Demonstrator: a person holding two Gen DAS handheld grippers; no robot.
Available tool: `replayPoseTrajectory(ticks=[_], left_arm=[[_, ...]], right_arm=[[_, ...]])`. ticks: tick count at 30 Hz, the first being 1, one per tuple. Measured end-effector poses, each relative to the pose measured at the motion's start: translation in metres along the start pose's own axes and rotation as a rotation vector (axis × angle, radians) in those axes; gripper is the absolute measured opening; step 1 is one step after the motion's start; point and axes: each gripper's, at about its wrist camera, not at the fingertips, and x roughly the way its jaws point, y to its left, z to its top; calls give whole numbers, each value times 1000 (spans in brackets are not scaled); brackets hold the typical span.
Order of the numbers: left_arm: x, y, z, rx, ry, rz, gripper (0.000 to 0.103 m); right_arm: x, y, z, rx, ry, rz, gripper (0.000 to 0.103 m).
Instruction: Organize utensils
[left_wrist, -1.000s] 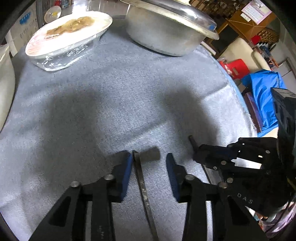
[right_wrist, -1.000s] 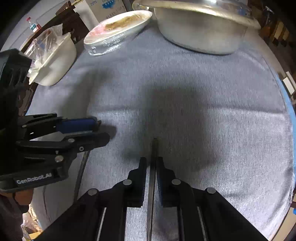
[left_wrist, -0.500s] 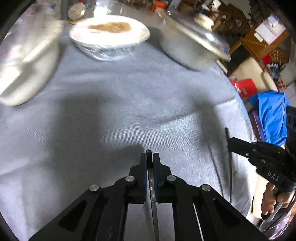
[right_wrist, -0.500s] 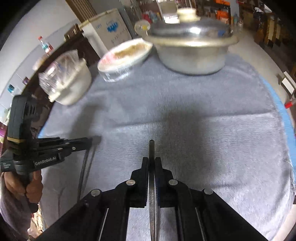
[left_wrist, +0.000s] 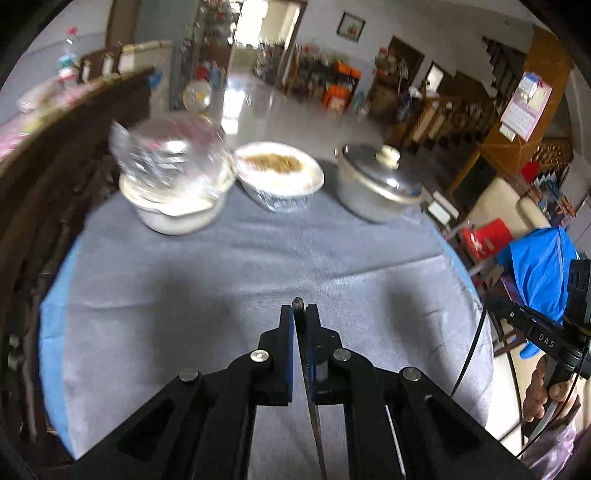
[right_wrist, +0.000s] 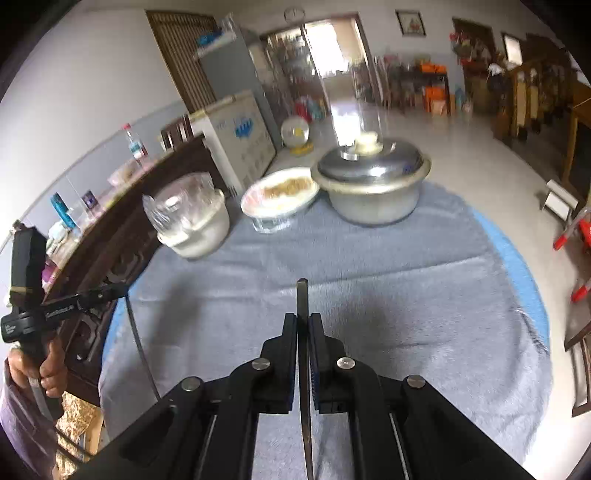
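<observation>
- Now both grippers stand well above the grey cloth-covered round table (left_wrist: 207, 280), where a second ago they sat low on it; the room beyond the table has come into view in both cameras.
- The left gripper (left_wrist: 300, 321) has its jaws pinched tight on a thin dark metal chopstick (left_wrist: 309, 387); a second ago those jaws stood apart with the stick lying loose between them, so they have just been closing onto it.
- The right gripper (right_wrist: 303, 325) is likewise clamped on a second thin dark metal chopstick (right_wrist: 303, 369), its jaws having just closed the last bit.
- Each stick runs lengthwise between its jaws, blunt end poking a little past the fingertips, the rest trailing back under the camera; both are off the cloth.
- Ahead of the jaws, at the far edge of the table, stand a white bowl under crumpled clear plastic (left_wrist: 173, 192), a white dish of brownish food (left_wrist: 279, 173) and a lidded aluminium pot (left_wrist: 376, 192).
- A hand (left_wrist: 543, 391) holds the right gripper's handle at the right of the left view.
- Beyond lie a shiny tiled floor, wooden furniture and a wall calendar (left_wrist: 524, 110).
</observation>
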Motion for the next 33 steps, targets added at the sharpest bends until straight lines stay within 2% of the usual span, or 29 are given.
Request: replayPoseTrajectory(ticks=[6, 15, 25, 30, 33], left_arm=[[-68, -10, -36, -8, -140, 33, 6], [-134, -7, -89, -61, -298, 75, 5], [-177, -23, -123, -62, -377, 99, 5], [-198, -30, -133, -69, -408, 74, 5], [-205, -37, -137, -68, -398, 65, 5]], right_arm=[[-55, 15, -27, -13, -136, -39, 7], [-109, 40, -67, -43, -267, -89, 7], [-149, 70, -84, -96, -356, -112, 7], [-164, 82, -92, -125, -378, -113, 7], [-171, 86, -96, -129, -385, -102, 7]])
